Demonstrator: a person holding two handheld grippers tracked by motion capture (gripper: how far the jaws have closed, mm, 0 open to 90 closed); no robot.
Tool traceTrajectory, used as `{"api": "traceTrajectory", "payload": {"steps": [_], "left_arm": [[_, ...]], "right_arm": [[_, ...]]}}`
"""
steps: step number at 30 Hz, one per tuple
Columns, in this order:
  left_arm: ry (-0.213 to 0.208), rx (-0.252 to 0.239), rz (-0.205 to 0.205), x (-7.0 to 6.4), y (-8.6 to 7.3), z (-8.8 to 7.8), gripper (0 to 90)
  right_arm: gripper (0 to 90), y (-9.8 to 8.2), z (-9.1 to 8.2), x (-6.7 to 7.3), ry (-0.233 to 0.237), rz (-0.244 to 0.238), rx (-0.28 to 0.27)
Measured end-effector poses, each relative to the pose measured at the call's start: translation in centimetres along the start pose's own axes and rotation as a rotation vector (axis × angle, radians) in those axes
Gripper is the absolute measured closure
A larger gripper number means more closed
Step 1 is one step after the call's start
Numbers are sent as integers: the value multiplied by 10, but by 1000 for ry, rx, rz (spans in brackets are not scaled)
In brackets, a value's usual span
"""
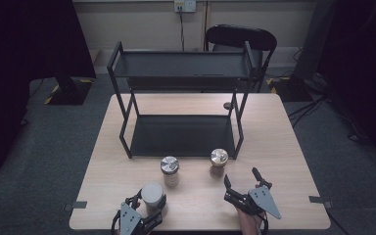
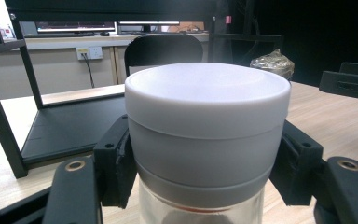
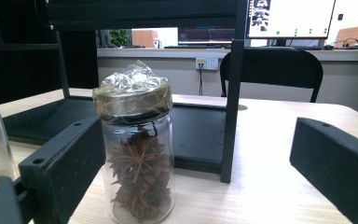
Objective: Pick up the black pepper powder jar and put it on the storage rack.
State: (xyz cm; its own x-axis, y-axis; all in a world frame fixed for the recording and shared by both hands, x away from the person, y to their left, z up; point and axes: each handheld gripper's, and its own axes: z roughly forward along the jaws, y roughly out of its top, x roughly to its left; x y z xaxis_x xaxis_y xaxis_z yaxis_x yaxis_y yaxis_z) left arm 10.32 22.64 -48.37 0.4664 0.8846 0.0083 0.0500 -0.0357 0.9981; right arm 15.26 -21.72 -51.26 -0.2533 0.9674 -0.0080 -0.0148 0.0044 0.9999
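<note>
A glass jar with a white lid (image 1: pixel 152 193) stands near the table's front edge, and my left gripper (image 1: pixel 151 201) is shut on it. In the left gripper view both black jaws press the sides of the white-lidded jar (image 2: pixel 207 116), just under the lid. My right gripper (image 1: pixel 241 177) rests at the front right, open, with nothing between its jaws. Ahead of it stands a jar of star anise (image 3: pixel 137 163) with a foil-wrapped lid, the same star anise jar (image 1: pixel 219 160) in front of the rack. A third, silver-lidded jar (image 1: pixel 169 170) stands between them.
A black two-tier metal rack (image 1: pixel 181 134) occupies the middle and back of the wooden table (image 1: pixel 284 147); its lower shelf lies just behind the jars. A black chair (image 1: pixel 240 39) stands beyond the far edge. Bare tabletop extends to both sides of the rack.
</note>
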Motion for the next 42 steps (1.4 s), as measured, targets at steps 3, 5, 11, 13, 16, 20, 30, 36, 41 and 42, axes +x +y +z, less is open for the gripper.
{"api": "traceTrajectory", "payload": {"steps": [3, 5, 11, 13, 16, 20, 30, 36, 41, 42], "left_arm": [[2, 0, 2, -1, 0, 0, 343], [1, 0, 2, -1, 0, 1, 343], [0, -3, 7, -3, 3, 2, 343], [3, -4, 8, -3, 5, 2, 343], [9, -4, 8, -3, 7, 2, 343], [26, -4, -2, -4, 11, 2, 343], [51, -5, -2, 2, 17, 1, 343], [68, -12, -7, 4, 21, 2, 343], [81, -16, -4, 5, 25, 5, 343], [82, -14, -1, 5, 26, 5, 343]], "right_arm": [[24, 0, 0, 0, 0, 0, 0], [24, 0, 0, 0, 0, -1, 1], [24, 0, 0, 0, 0, 0, 1], [24, 0, 0, 0, 0, 0, 1], [24, 0, 0, 0, 0, 0, 1], [24, 0, 0, 0, 0, 0, 1], [24, 0, 0, 0, 1, 0, 1], [24, 0, 0, 0, 1, 0, 0], [24, 0, 0, 0, 1, 0, 0], [24, 0, 0, 0, 1, 0, 0]]}}
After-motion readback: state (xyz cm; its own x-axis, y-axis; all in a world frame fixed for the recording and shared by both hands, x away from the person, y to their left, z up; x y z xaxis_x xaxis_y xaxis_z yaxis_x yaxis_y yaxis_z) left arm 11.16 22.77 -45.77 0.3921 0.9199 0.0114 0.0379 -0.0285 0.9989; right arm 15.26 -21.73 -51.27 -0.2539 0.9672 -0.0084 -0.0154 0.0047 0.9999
